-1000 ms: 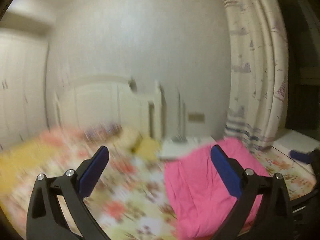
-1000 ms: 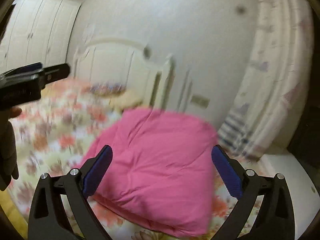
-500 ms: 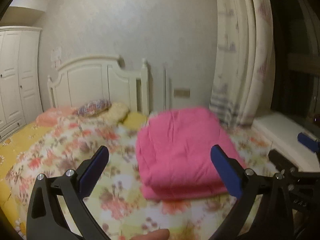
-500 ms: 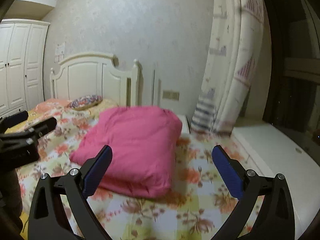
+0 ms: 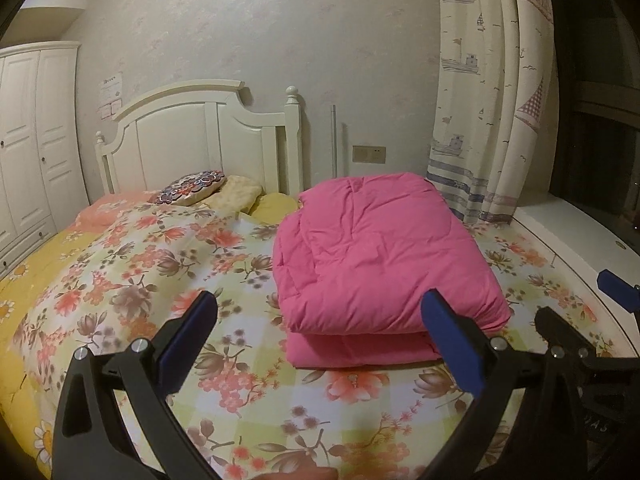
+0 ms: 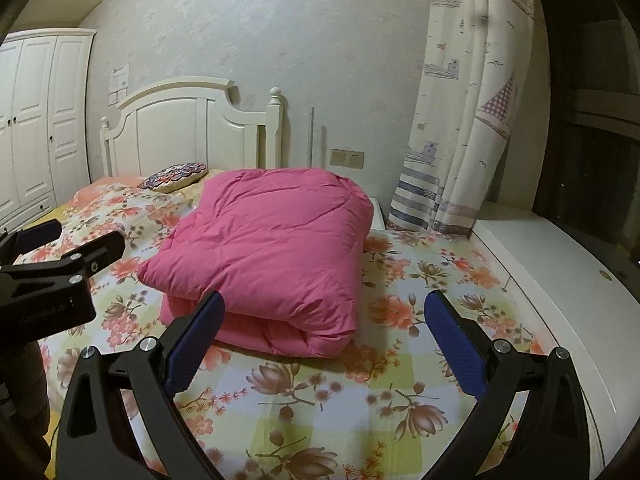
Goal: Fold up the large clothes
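The pink padded garment (image 5: pixel 380 264) lies folded into a thick stack in the middle of both frames, on the floral bedspread (image 5: pixel 160 272) and toward the curtain side of the bed, so the folding looks about finished. Both the left gripper (image 5: pixel 320 340) and right gripper (image 6: pixel 324 340) hang short of it, jaws spread wide and holding nothing. No lettering is legible; the wall notice (image 6: pixel 119 84) at upper left is too small to read.

Folded pink quilt (image 5: pixel 380 256) on bed (image 5: pixel 140 280)
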